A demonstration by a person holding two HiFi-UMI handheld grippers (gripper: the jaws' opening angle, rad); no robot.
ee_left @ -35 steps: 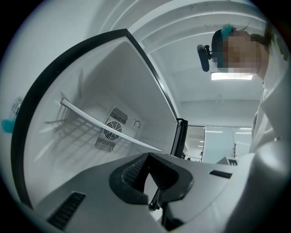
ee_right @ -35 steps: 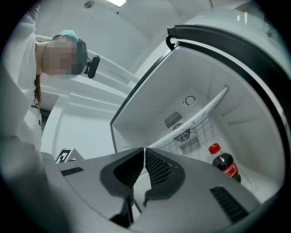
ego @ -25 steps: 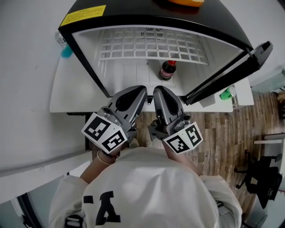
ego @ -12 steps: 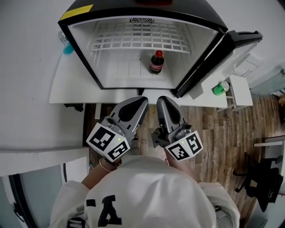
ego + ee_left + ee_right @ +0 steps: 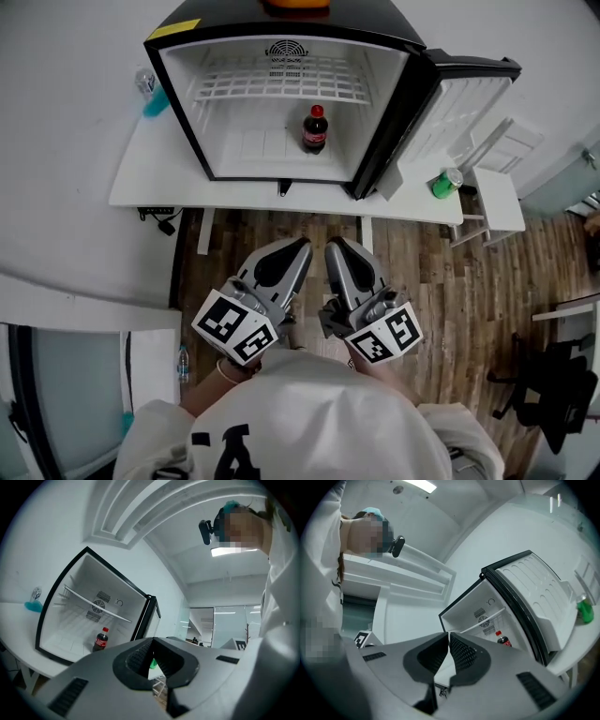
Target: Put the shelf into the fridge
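The small black fridge (image 5: 178, 112) stands open on a white table (image 5: 141, 183), its door (image 5: 459, 103) swung out to the right. The white wire shelf (image 5: 277, 82) sits across the upper part of the fridge's inside. It also shows as a white bar in the left gripper view, the shelf (image 5: 93, 604), and in the right gripper view, the shelf (image 5: 487, 619). A cola bottle (image 5: 315, 129) stands on the fridge floor below it. My left gripper (image 5: 298, 251) and right gripper (image 5: 336, 251) are both shut and empty, held close to my body, well back from the fridge.
A green bottle (image 5: 444, 182) stands on the table at the right, beside a small white side table (image 5: 497, 202). A teal object (image 5: 155, 98) sits left of the fridge. An orange thing (image 5: 295, 3) lies on top. Wooden floor (image 5: 441, 281) lies between me and the table.
The fridge has drawn away in the head view as I stepped back from it. Both grippers stayed shut, together in front of my body.
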